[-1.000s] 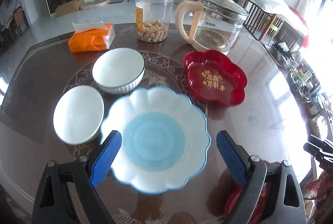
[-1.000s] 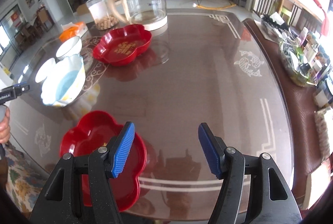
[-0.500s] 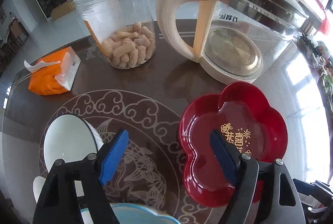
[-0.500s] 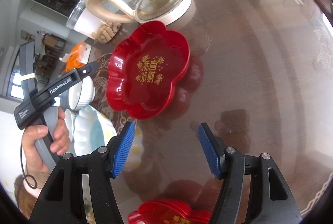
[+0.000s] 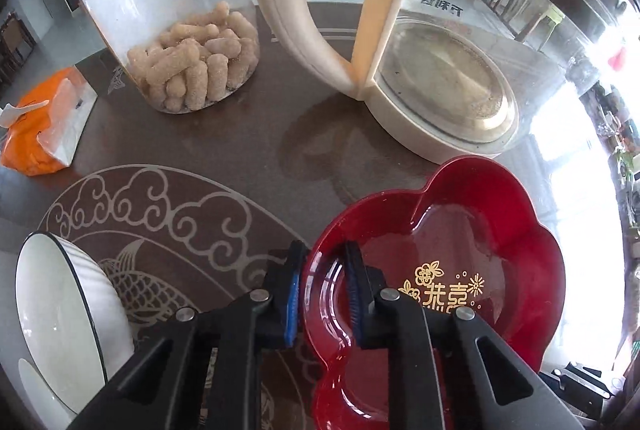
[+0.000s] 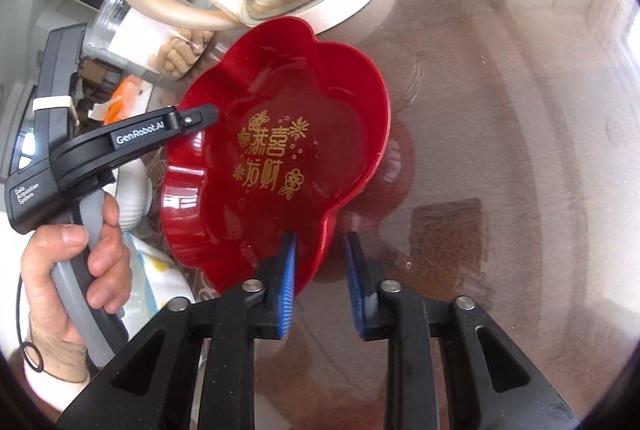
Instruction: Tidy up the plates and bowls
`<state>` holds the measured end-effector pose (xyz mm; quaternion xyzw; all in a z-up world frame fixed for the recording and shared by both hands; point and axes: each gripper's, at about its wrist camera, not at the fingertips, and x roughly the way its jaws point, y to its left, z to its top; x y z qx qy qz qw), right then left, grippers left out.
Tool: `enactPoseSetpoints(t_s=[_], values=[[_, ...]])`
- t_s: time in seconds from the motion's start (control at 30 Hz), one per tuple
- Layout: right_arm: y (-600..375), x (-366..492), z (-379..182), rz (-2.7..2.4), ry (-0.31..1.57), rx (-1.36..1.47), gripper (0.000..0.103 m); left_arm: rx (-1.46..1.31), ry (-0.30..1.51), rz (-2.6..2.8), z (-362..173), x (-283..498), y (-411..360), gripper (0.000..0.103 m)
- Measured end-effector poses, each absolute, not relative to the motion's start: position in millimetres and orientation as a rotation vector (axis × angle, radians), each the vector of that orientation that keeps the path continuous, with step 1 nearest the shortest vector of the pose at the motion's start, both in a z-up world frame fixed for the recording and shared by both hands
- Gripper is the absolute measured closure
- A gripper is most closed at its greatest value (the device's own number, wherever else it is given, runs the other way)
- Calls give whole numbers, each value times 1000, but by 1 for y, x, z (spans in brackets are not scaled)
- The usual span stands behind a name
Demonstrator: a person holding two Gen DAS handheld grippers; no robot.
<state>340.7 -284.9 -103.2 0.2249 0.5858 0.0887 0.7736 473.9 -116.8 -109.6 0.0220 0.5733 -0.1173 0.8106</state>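
Both grippers closing on opposite sides of the same red flower-shaped plate point(image 5: 460, 270), rim caught between the jaws of each

Left gripper point(image 5: 322, 290): one blue pad outside the wall, the other inside the well, rim lobe between them, pads looking pressed against it while the jaws close. Right gripper point(image 6: 320, 286): inner pad against the near wall of the plate, outer pad point(image 6: 354, 282) standing off over bare table point(image 6: 520, 150) with a gap visible, so not yet clamped, jaws closing

Ahead of the left jaws and beyond the plate: glass kettle point(image 5: 440, 78) almost touching the far rim, snack jar point(image 5: 176, 30) off to the left of it, tissue pack point(image 5: 44, 126) further left. White bowl point(image 5: 60, 314) to the left of the left jaws, well clear of them

Step in hand, by judgement: two-sided pickup of the red plate, probably for stacking with its kind. Next move calls for both grips firm first, then an even lift, rim kept level, drawn back from the kettle base
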Motion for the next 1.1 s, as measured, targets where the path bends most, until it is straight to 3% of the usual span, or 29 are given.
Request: enactPoseSetpoints(t_s=[0.27, 0.53, 0.8, 1.1], values=[[-301, 307, -66, 241, 1231, 434, 87, 6, 1157, -375, -41, 400, -107, 87], [-311, 206, 6, 321, 1192, 400, 87, 40, 1112, -479, 20, 271, -98, 87], [-315, 117, 1, 313, 1215, 401, 87, 50, 1168, -508, -11, 161, -92, 87], [-319, 97, -36, 249, 1277, 363, 90, 79, 1231, -514, -51, 101, -97, 86]])
